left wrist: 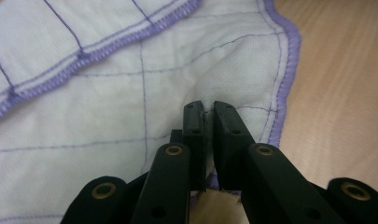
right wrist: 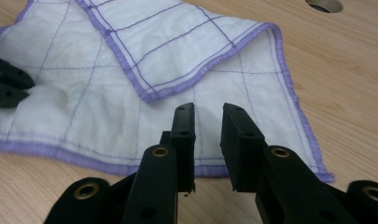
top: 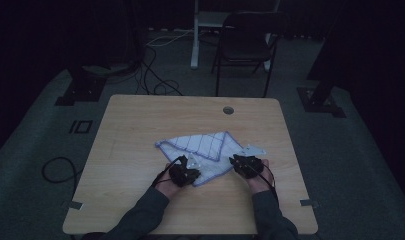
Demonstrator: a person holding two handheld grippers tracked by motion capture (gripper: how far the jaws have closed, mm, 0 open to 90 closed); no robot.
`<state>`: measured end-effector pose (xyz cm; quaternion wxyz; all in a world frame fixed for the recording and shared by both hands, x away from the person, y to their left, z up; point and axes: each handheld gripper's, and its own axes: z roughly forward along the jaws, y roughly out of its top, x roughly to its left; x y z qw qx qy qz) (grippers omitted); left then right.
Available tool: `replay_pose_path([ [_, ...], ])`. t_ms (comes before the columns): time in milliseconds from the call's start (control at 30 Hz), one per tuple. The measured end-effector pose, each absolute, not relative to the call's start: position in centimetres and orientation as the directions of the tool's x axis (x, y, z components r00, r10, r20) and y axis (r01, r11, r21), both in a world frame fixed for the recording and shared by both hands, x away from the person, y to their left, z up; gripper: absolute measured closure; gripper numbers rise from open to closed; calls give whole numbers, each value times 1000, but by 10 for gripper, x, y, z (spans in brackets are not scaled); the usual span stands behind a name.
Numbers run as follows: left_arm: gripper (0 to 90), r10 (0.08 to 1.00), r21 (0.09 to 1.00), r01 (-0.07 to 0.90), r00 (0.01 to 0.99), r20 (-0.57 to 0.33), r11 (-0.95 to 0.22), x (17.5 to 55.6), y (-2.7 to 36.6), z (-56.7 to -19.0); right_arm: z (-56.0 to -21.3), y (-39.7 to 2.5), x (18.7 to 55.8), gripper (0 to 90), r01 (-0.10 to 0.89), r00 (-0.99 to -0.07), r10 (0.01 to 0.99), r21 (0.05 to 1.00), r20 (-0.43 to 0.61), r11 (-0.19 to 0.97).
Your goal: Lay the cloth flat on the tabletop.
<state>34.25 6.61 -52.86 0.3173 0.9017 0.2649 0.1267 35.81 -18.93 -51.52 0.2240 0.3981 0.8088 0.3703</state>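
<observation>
one white cloth (top: 202, 150) with purple grid lines, partly folded, on one wooden table (top: 140, 130). two black grippers: left gripper (left wrist: 209, 109) and right gripper (right wrist: 208, 112) (one per hand). one round hole (top: 228, 110) in the tabletop. one dark folding chair (top: 245, 45) beyond the table.

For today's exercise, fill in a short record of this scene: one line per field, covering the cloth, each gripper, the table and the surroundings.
cloth: white cloth with purple grid lines and purple stitched edge, lying on the table, one part folded over the rest
left gripper: left gripper, jaws shut on a pinch of the cloth near its edge
right gripper: right gripper, jaws open, poised over the cloth's near edge, gripping nothing
table: light wooden table with a round hole near its far edge
surroundings: dark folding chair beyond the table; cables on the floor
</observation>
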Motion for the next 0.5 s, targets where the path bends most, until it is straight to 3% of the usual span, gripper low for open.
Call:
replay_pose_path([
  [167,831,520,634,386,854,30,-670,330,57,-529,-514,-185,355,754,470,-591,804,783,-63,407],
  [267,758,487,648,370,874,1,-666,324,49,-527,-515,-182,352,747,467,-600,798,783,-61,411],
  [333,711,487,664,365,874,-2,-653,324,48,-523,-518,-179,348,732,471,-602,797,783,-52,407],
  [500,706,526,689,366,850,24,-625,334,53,-508,-526,-169,336,690,472,-622,782,776,-42,418],
])
